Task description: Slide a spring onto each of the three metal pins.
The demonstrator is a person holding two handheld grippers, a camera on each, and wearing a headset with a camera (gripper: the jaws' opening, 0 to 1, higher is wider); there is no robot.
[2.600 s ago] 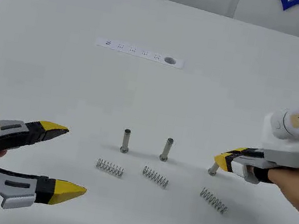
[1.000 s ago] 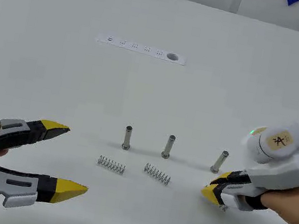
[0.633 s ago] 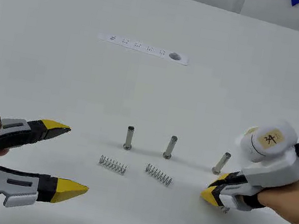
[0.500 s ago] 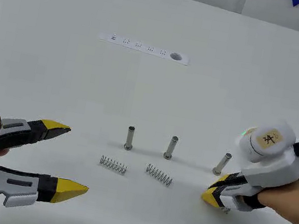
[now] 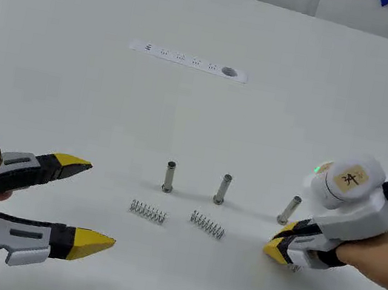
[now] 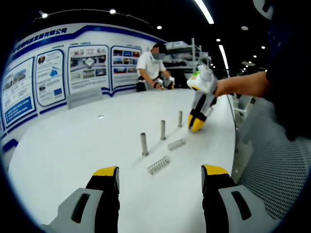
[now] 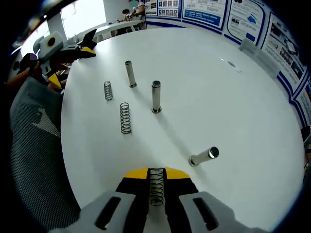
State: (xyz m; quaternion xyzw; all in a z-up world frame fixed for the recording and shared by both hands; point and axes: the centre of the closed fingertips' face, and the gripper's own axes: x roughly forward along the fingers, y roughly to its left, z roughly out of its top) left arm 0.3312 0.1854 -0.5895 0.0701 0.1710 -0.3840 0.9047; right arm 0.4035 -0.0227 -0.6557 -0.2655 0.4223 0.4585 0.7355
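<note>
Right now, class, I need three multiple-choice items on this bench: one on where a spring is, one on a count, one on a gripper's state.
1. Where is the third spring? A) on a pin B) in the right gripper C) at the table's far edge
2. How many springs lie loose on the table? A) one B) two C) three
3. The left gripper is: A) open B) shut on a spring C) shut on a pin
Answers: 1 B, it sits between the yellow tips; 2 B, two loose springs lie before the pins; 3 A, its jaws stand wide apart, nothing between.
</note>
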